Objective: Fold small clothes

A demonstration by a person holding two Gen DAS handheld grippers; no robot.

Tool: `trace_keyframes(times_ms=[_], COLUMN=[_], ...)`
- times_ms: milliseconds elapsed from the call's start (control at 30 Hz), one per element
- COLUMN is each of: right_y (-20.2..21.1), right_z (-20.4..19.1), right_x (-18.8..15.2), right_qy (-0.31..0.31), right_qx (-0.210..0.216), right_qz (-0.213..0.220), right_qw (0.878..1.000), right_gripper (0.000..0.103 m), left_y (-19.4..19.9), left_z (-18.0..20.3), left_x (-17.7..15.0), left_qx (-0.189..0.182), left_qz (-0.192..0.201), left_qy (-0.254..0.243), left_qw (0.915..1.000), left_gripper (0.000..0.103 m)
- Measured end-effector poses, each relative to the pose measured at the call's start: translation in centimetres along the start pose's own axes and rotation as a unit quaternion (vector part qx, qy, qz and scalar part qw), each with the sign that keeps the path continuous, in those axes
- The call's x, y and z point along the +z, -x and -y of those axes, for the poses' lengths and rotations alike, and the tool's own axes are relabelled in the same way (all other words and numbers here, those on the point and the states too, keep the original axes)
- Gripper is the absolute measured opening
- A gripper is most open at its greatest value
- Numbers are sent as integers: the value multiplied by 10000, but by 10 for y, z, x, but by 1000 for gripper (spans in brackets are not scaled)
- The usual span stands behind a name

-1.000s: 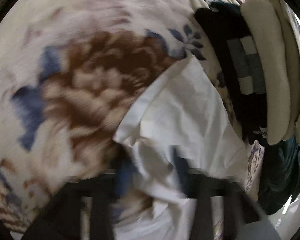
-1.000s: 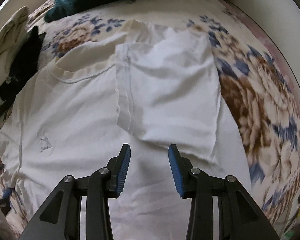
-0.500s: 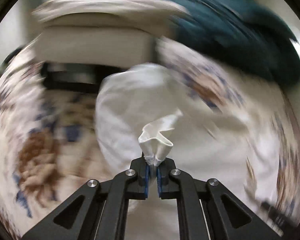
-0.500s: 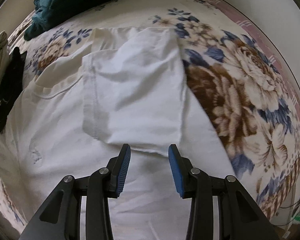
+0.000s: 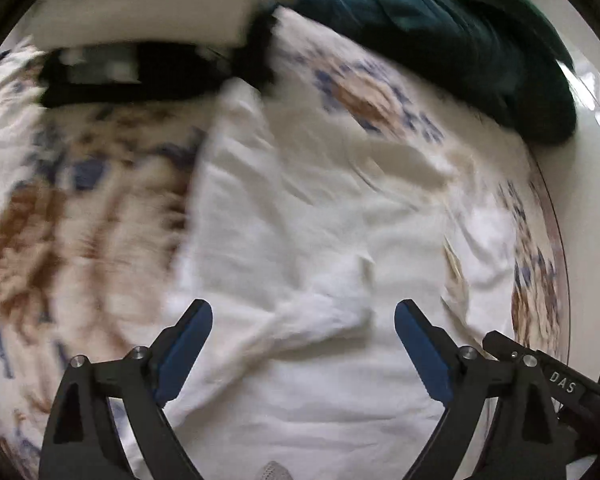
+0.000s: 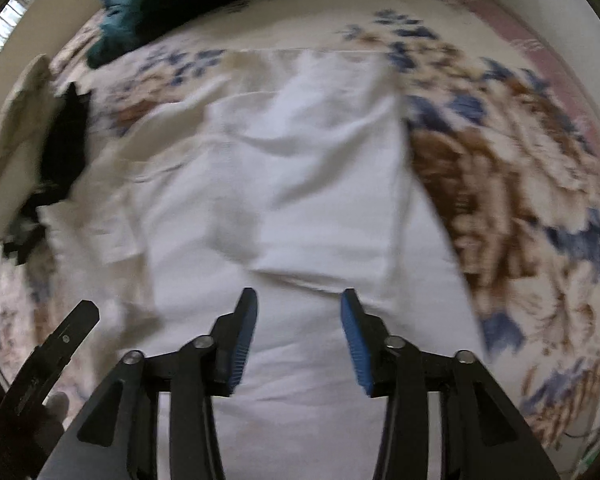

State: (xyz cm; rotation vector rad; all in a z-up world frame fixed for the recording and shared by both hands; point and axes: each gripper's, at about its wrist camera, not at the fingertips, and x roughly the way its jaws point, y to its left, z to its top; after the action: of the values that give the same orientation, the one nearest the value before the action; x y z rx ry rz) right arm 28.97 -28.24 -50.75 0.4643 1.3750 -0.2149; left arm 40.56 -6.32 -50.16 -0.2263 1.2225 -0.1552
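A white T-shirt (image 5: 300,216) lies spread on a floral bedspread (image 5: 52,216). Its left sleeve lies folded in over the body, just ahead of my left gripper (image 5: 303,340), which is wide open and empty above the cloth. In the right wrist view the shirt (image 6: 300,184) has its right sleeve folded in over the chest. My right gripper (image 6: 299,320) is open and empty, hovering over the shirt's lower body. The tip of the other gripper shows at the lower left of that view.
A dark teal garment (image 5: 440,28) is heaped at the far edge of the bed. A black garment (image 5: 140,76) and folded cream clothes (image 5: 140,12) lie at the far left. The floral bedspread (image 6: 520,200) extends to the right of the shirt.
My left gripper carried the left sleeve in over the shirt, then opened and let it go; the sleeve now lies on the body. My right gripper stayed open and shifted slightly.
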Motion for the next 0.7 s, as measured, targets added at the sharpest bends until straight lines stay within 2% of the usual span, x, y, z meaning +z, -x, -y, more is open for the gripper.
trace_keyframes(times_ms=[67, 133, 200, 300, 367, 400, 433, 467, 500, 567, 600, 700], right_y=[-2, -9, -23, -57, -83, -97, -103, -105, -102, -92, -80, -58], right_z=[-16, -37, -65, -109, -127, -135, -139, -142, -144, -141, -136, -118], right_x=[10, 24, 42, 65, 73, 74, 74, 73, 70, 66, 64, 63], right_qy=[82, 208, 395, 683, 752, 754, 755, 787, 851, 933, 928, 749], right_qx=[323, 647, 913, 1064, 961, 950, 953, 925, 917, 868, 844, 707], right_qz=[-62, -104, -162, -354, -612, -757, -772, -706, -606, -367, -141, 184], right_qw=[9994, 9976, 9949, 9913, 9906, 9897, 9896, 9901, 9903, 9912, 9920, 9945], right_gripper=[48, 48, 48, 48, 47, 41, 27, 19, 5, 1, 1, 1], left_y=[13, 15, 8, 3, 2, 1, 2, 0, 3, 2, 0, -6], left_z=[-23, -39, -54, -73, -80, -82, -84, -86, -89, -88, -88, -83], left_x=[10, 22, 37, 47, 49, 49, 49, 49, 48, 47, 48, 49], left_qx=[155, 563, 893, 1204, 1360, 1401, 1420, 1442, 1439, 1417, 1425, 1352], left_qz=[250, 441, 470, 481, 470, 460, 440, 412, 396, 366, 344, 287], left_qy=[328, 560, 761, 954, 991, 1003, 1013, 1032, 1051, 1060, 1055, 1011], left_qw=[9990, 9959, 9920, 9870, 9846, 9840, 9837, 9833, 9832, 9835, 9835, 9852], left_gripper=[93, 93, 93, 93, 93, 93, 93, 93, 93, 93, 93, 93])
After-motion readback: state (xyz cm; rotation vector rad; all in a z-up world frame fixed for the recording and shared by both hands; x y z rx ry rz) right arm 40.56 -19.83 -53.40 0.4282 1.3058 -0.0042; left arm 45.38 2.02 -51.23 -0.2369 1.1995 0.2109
